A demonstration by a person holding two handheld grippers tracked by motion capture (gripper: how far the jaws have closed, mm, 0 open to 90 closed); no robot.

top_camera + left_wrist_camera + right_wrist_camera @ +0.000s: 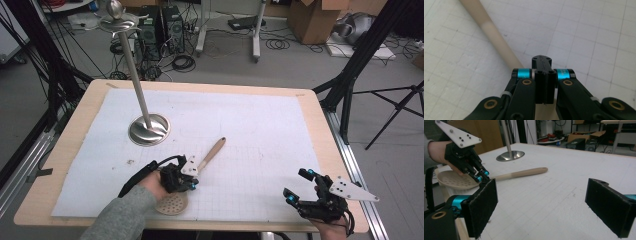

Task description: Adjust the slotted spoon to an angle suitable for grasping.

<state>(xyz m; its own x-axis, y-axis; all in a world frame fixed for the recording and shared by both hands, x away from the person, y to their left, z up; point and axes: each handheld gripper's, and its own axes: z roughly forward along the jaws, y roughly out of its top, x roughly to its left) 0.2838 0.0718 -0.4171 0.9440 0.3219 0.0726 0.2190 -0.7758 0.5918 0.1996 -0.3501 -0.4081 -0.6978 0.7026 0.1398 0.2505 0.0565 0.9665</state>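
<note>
A cream skimmer spoon lies on the white gridded mat, its perforated head (171, 203) at the front edge and its wooden handle (212, 152) pointing toward the far right. My left gripper (192, 185) sits over the neck of the spoon, jaws pressed together. In the left gripper view the handle (491, 32) runs under the shut left gripper (541, 60), with nothing visible between the pads. My right gripper (297, 185) rests open at the front right, apart from the spoon. The right gripper view looks past the open right gripper (546, 202) at the handle (524, 173), head (451, 181) and left gripper (482, 177).
A steel stand with a round base (148, 130) and a tall pole (131, 60) rises at the mat's far left; the base (510, 155) is also in the right gripper view. The wooden table rim (320, 150) frames the mat. Computers, cables and boxes lie on the floor beyond.
</note>
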